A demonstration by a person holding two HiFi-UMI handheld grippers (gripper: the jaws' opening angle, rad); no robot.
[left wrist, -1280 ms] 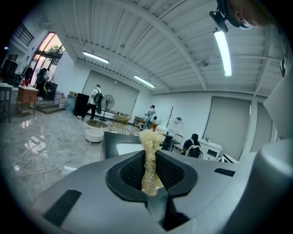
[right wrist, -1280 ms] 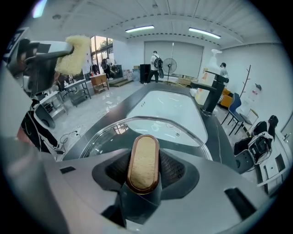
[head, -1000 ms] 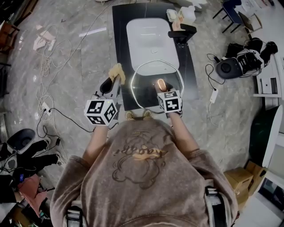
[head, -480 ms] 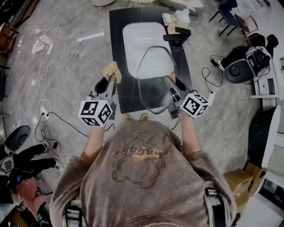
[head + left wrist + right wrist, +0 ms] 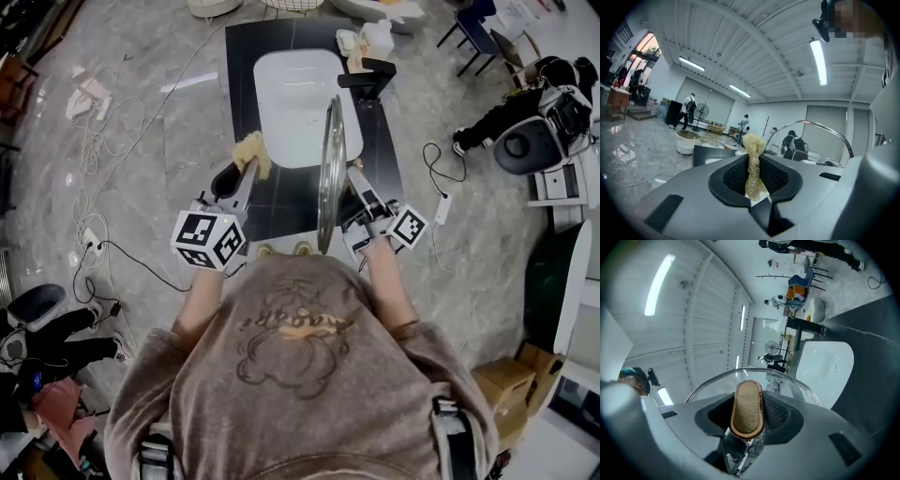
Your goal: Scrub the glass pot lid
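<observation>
The jaws of the right gripper [image 5: 750, 414] are clamped on the oval, wood-faced, copper-rimmed knob [image 5: 747, 401] of a round, metal-rimmed clear glass pot lid [image 5: 329, 178]. They hold it raised on edge, so that the head view sees little more than its rim. The jaws of the left gripper [image 5: 753, 177], nearly together, pinch a straw-yellow fibrous scrubbing pad [image 5: 753, 154], its tuft standing clear of the tips. The pad is held to the left of the lid and apart from it. A person in a brown sweatshirt [image 5: 300, 356] printed with a bear holds both tools over a black rectangular table [image 5: 281, 202], which carries a white rounded basin [image 5: 291, 94] and a black tap [image 5: 370, 77]. Beside the table, cables [image 5: 98, 141] trail over the grey marble floor [image 5: 141, 206].
</observation>
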